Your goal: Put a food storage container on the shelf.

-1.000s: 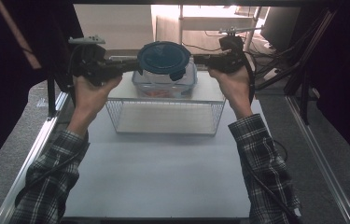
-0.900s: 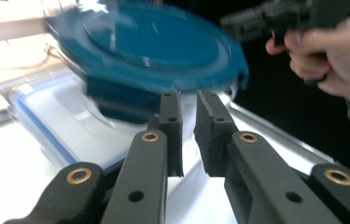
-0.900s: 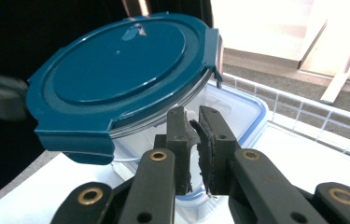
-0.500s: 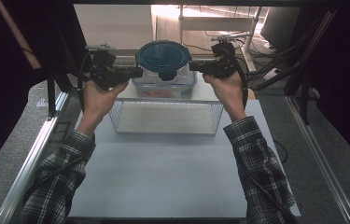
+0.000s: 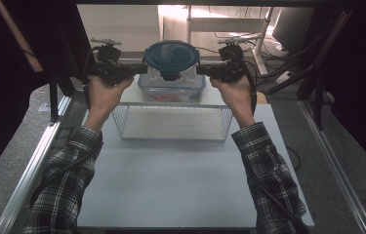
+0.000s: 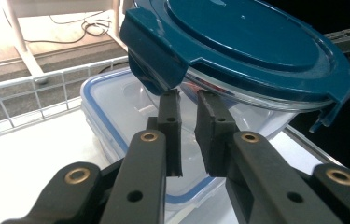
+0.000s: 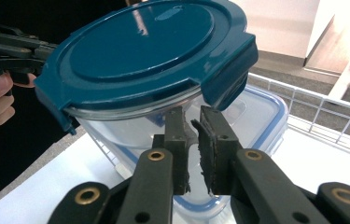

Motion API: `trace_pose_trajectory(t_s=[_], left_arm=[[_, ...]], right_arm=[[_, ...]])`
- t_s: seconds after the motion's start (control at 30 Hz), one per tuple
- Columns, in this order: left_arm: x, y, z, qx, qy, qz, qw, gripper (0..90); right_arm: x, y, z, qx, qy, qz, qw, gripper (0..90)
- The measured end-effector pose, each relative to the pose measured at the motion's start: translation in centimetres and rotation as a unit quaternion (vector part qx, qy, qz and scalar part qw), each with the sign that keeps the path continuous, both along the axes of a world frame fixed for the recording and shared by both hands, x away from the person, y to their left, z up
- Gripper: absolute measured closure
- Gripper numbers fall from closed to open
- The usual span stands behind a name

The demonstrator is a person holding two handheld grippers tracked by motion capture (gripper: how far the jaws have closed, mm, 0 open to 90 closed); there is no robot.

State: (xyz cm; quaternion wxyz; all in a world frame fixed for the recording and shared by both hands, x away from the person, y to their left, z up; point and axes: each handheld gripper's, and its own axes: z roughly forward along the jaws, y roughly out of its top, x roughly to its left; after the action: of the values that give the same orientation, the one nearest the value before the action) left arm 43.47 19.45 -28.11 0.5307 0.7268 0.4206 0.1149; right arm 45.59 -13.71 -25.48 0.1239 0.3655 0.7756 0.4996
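A round glass container with a dark blue clip lid (image 5: pixel 171 56) hangs between my two grippers, over a clear rectangular box with a blue-rimmed lid (image 5: pixel 171 92). That box sits in a wire basket (image 5: pixel 171 132). My left gripper (image 5: pixel 144 69) points at the container from the left. Its jaws are almost together, and their tips (image 6: pixel 185 95) sit at the glass wall just under a lid clip (image 6: pixel 154 56). My right gripper (image 5: pixel 199 69) mirrors it from the right, its jaws narrow and its tips (image 7: pixel 191 112) under the opposite clip (image 7: pixel 228 70). Nothing lies between either pair of pads.
The basket stands at the far part of a white tabletop (image 5: pixel 171 185), with bare board in front of it. Metal rails (image 5: pixel 39 156) run along both sides. White furniture legs and loose cables (image 5: pixel 229 34) lie beyond the far edge.
My left hand has edged inward toward the container, and both forearms reach a little farther over the table. The round container stays at about the same spot above the box.
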Motion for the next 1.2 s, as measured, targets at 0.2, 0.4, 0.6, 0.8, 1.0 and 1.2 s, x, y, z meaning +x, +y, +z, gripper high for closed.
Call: trace_pose_trajectory(t_s=[0.2,0.4,0.6,0.8,1.0,1.2], left_arm=[[-1.3,0.4,-0.8,-0.010,-0.006,-0.022,0.9997,69.1],[-2.6,0.3,-1.5,-0.003,-0.013,-0.036,0.9993,55.5],[-3.5,0.5,-2.6,-0.004,-0.021,-0.048,0.9986,44.1],[-4.4,0.5,-4.0,-0.002,-0.021,-0.054,0.9983,32.5],[-5.2,0.5,-5.2,-0.002,-0.016,-0.062,0.9979,24.4],[-6.2,0.2,-6.2,0.009,-0.010,-0.067,0.9976,17.1]], right_arm=[[-0.8,-0.8,-0.7,-0.004,-0.011,0.006,0.9999,71.5],[-1.7,-1.4,-1.6,-0.007,-0.017,0.020,0.9996,58.2],[-2.8,-1.8,-2.5,-0.006,-0.023,0.026,0.9994,46.2],[-3.6,-2.1,-3.2,-0.016,-0.031,0.029,0.9990,36.1],[-4.6,-2.1,-4.0,-0.029,-0.033,0.036,0.9984,27.2],[-5.3,-2.0,-4.9,-0.039,-0.035,0.042,0.9977,21.3]])
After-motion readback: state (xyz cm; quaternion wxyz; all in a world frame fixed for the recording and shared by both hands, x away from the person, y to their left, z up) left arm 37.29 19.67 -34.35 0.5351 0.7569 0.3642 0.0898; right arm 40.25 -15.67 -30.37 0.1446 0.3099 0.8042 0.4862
